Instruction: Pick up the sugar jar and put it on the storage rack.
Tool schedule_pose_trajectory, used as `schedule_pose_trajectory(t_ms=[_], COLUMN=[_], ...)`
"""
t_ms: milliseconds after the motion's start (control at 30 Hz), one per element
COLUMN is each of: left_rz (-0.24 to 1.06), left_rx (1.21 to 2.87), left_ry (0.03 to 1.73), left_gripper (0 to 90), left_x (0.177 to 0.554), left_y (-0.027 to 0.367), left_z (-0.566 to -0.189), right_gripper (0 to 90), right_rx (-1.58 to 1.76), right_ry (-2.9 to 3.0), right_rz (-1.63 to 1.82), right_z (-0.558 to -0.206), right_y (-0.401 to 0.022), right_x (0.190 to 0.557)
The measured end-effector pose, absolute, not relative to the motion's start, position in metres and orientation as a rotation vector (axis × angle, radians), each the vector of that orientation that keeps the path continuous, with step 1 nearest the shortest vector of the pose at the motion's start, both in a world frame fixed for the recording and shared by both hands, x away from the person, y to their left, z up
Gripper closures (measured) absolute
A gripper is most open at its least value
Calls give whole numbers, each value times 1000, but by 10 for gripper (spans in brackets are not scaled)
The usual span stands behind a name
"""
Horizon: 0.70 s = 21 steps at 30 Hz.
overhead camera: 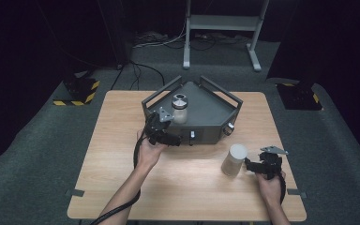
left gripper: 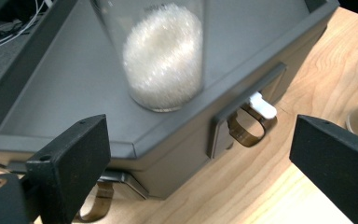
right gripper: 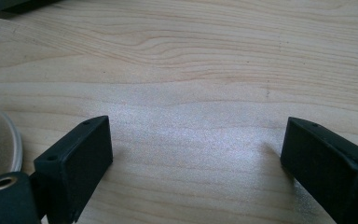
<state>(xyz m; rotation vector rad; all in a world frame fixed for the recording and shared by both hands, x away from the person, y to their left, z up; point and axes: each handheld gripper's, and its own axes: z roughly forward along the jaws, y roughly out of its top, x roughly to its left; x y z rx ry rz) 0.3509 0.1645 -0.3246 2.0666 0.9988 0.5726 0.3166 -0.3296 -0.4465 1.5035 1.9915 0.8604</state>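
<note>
Grey scale body [left gripper: 177,154] is being approached by the left gripper [left gripper: 200,154], jaws spread and empty, so the white switch [left gripper: 263,105] ahead can be reached.

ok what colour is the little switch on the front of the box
White; the switch on the dark grey box shows best in the left gripper view.

Dim room, table [overhead camera: 122,187] lit from above with soft glare; close views slightly blurred
</note>
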Motion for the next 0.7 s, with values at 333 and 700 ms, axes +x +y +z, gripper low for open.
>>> schedule_pose_trajectory(t_ms=[333,700], left_rz=[551,537], left_rx=[2097,2119], left_ry=[1006,1020], left_gripper=[54,55], left_x=[341,336], left_y=[166,163], left_z=[-341,-355], right_gripper=[87,87], right_rx=[1503,1503], right_ry=[1992,1992], right_rz=[860,861], right_z=[-446,-447], right_y=[-330,-330], right_x=[317,317])
